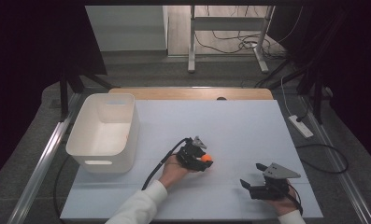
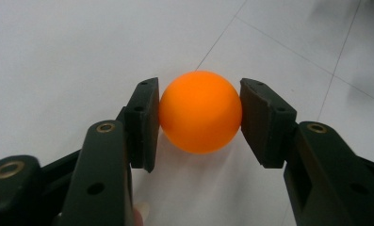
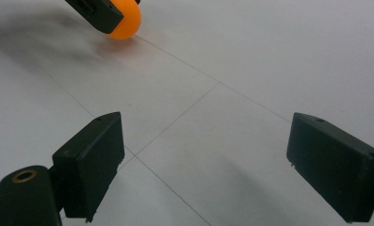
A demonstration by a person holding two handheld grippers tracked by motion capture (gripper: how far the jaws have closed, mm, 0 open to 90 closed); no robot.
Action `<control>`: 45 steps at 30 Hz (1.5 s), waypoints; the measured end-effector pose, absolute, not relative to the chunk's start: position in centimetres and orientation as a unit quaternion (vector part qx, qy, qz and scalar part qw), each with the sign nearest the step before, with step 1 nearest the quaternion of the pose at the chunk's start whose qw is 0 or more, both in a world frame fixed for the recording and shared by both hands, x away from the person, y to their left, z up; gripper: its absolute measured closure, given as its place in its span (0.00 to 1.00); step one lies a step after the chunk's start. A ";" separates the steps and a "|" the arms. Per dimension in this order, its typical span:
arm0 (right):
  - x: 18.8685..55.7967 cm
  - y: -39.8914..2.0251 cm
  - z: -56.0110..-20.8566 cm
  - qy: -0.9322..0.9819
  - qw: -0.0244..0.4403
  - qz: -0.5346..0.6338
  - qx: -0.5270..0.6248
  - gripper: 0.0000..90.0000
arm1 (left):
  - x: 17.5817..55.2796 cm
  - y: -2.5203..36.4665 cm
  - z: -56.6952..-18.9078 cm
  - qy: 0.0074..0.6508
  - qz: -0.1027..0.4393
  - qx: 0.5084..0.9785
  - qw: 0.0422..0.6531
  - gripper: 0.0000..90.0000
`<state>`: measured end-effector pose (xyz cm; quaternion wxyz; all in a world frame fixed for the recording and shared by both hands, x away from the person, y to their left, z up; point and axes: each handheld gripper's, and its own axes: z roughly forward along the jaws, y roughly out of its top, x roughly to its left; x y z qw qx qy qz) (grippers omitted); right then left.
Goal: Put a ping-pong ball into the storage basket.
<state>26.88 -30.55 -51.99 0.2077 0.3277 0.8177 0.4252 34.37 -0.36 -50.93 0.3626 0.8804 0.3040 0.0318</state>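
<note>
Your left tool (image 1: 203, 158) has its two black pads pressed against either side of the orange ball (image 1: 206, 158), which sits low over the white tabletop (image 1: 239, 126) near the middle of the sheet. Your right tool (image 1: 254, 183) rests toward the near right corner, well apart from the ball, with its jaws spread wide and nothing between them. Over at the left stands the white bin (image 1: 87, 154), an open rectangular tub with a slot handle in its near wall; from the high view, the part of its floor you can see looks bare. From above, the ball is barely a small orange dot at the left tool's tip. Look along the left tool (image 2: 199, 117) and the grip is plain: the ball (image 2: 200, 112) fills the gap, each pad touching its flank, and your fingertip (image 2: 138, 213) peeks in at the bottom edge. Look along the right tool (image 3: 201, 165) and you see the seams in the white sheet running between its open jaws, with the ball (image 3: 126, 21) far off at the top edge, half covered by one pad of the left tool.
</note>
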 end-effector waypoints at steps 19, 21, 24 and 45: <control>26.9 -30.6 -52.0 0.817 0.209 0.425 0.328 0.13 | 33.9 0.1 -50.1 0.305 0.046 0.872 0.381 0.56; 26.9 -30.6 -52.0 0.817 0.208 0.425 0.329 0.13 | 33.9 0.1 -50.0 0.305 0.047 0.871 0.382 0.56; 26.9 -30.6 -52.0 0.818 0.208 0.425 0.328 0.13 | 33.8 0.2 -50.0 0.305 0.048 0.869 0.386 0.56; 26.9 -30.6 -52.0 0.817 0.209 0.425 0.329 0.13 | 33.3 1.9 -48.7 0.315 0.050 0.850 0.420 0.56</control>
